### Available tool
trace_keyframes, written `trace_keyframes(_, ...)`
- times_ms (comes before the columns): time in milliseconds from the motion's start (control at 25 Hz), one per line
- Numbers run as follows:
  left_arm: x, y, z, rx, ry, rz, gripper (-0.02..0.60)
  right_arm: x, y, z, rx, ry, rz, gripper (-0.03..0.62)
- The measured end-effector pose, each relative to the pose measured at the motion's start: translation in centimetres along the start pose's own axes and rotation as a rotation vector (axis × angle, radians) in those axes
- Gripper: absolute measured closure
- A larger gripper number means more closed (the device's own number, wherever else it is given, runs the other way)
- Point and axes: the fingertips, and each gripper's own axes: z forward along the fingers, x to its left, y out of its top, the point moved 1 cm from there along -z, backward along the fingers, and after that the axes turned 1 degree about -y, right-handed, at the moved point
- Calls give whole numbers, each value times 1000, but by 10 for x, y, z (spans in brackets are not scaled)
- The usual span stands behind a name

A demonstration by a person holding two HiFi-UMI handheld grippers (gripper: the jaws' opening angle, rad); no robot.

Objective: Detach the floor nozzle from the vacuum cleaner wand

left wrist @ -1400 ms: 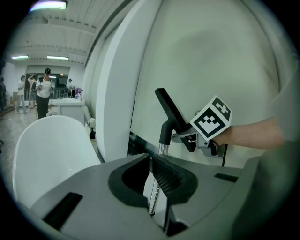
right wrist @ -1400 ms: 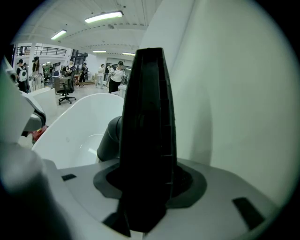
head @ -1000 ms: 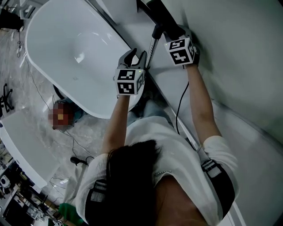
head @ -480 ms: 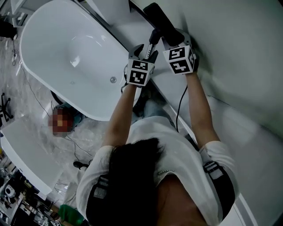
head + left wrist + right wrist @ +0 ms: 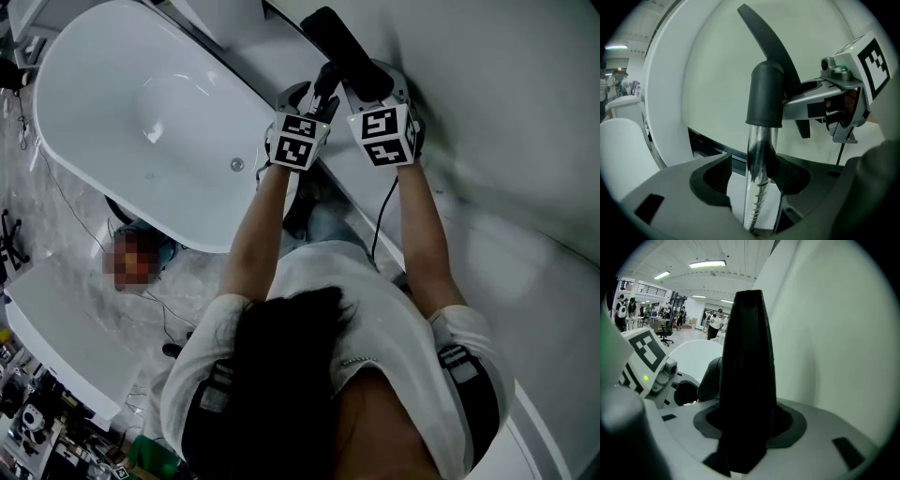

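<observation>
- Where the head view looks steeply down, a person's white short-sleeved shirt (image 5: 309,281) fills the near part, and both bare forearms reach toward the far side.
- A thin black cable (image 5: 382,220) hangs just left of the right forearm.
- The left tool (image 5: 757,180) is released. Its jaws have just been opening, and the shiny chrome wand tube (image 5: 758,150) stands between them, with a gap showing at the left pad.
- Just to its right, the right tool (image 5: 747,420) is clenched on the black plastic floor nozzle (image 5: 749,357). The nozzle fills the space between the dark pads and rises away as a flat, tapering slab.
- Beyond the left tool's jaws, the chrome tube runs up into a round black collar (image 5: 765,96). The nozzle's long black body slants past this collar, and the right tool's grey jaw reaches in to it from the right.
- In the head view the nozzle sits just beyond both marker cubes, with the two tools close together side by side.
- To the left lies a large white oval bathtub (image 5: 112,112), with a small round drain (image 5: 237,165) near its right rim.
- A grey marbled floor (image 5: 202,272) shows near left, below the tub.
- A plain pale wall (image 5: 506,112) spreads across the right and far side.
</observation>
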Motion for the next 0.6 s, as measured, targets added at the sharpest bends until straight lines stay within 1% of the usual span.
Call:
trace_keyframes(80, -3, -5, 0, -4, -6, -9, 341, 2, -1, -6, -4, -6, 0, 381)
trace_keyframes(200, -8, -5, -3, -16, 12, -12, 341, 4, 0, -12, -12, -3, -2, 381)
trace_keyframes(280, -15, -6, -1, -12, -1, -10, 342, 1, -1, -16, -14, -2, -3, 381)
trace_keyframes(320, -17, -7, -1, -11, -8, -7, 351, 1, -1, -18, -15, -2, -3, 381)
trace_keyframes(400, -21, -9, -3, -21, -12, 0, 425, 2, -2, -21, -17, -1, -2, 381)
trace_keyframes(440, -22, -9, -3, -27, -13, 2, 439, 3, -2, -22, -18, -2, -2, 381)
trace_keyframes(600, -23, -8, -7, -34, -5, 4, 443, 3, 1, -25, -28, -12, -4, 381)
